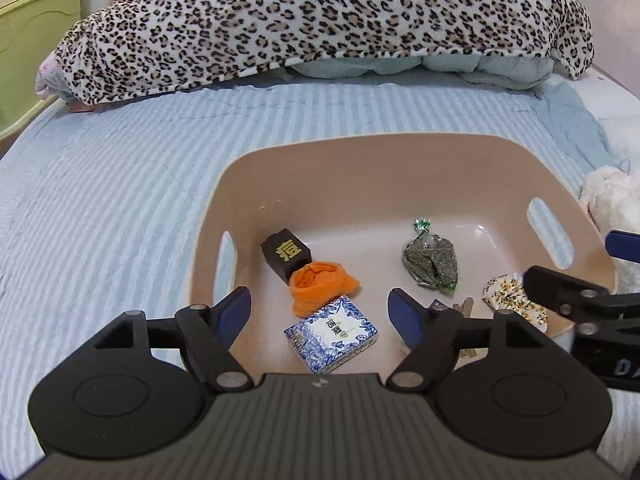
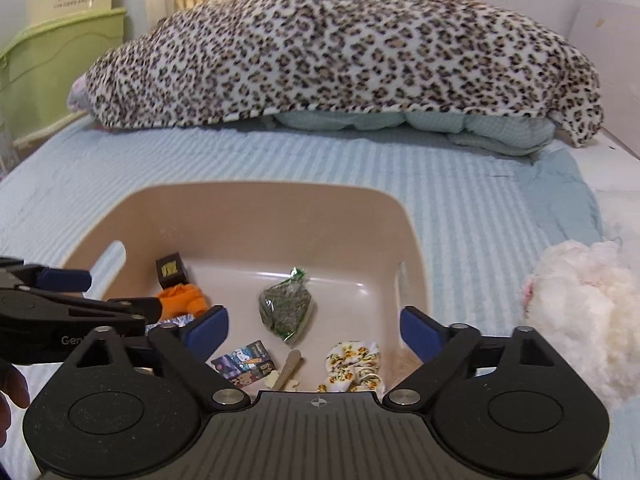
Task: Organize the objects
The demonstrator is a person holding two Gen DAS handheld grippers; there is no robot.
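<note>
A beige basket [image 1: 320, 168] [image 2: 224, 208] sits on the striped bed. Inside lie a black box [image 1: 285, 254] [image 2: 171, 269], an orange cloth [image 1: 320, 282] [image 2: 182, 298], a blue-and-white tissue pack [image 1: 331, 334], a clear bag of dried herbs [image 1: 431, 262] [image 2: 285, 310], a floral cloth [image 1: 514, 296] [image 2: 354, 366], a small cartoon packet [image 2: 245, 362] and a beige stick [image 2: 289, 368]. My left gripper [image 1: 320, 316] is open and empty above the tissue pack. My right gripper [image 2: 314, 330] is open and empty above the basket's near right part.
A leopard-print blanket [image 1: 320, 20] [image 2: 340, 48] covers bedding at the far end of the bed. A white fluffy toy [image 2: 584, 312] [image 1: 612, 196] lies right of the basket. A green cabinet [image 1: 28, 52] stands at the far left.
</note>
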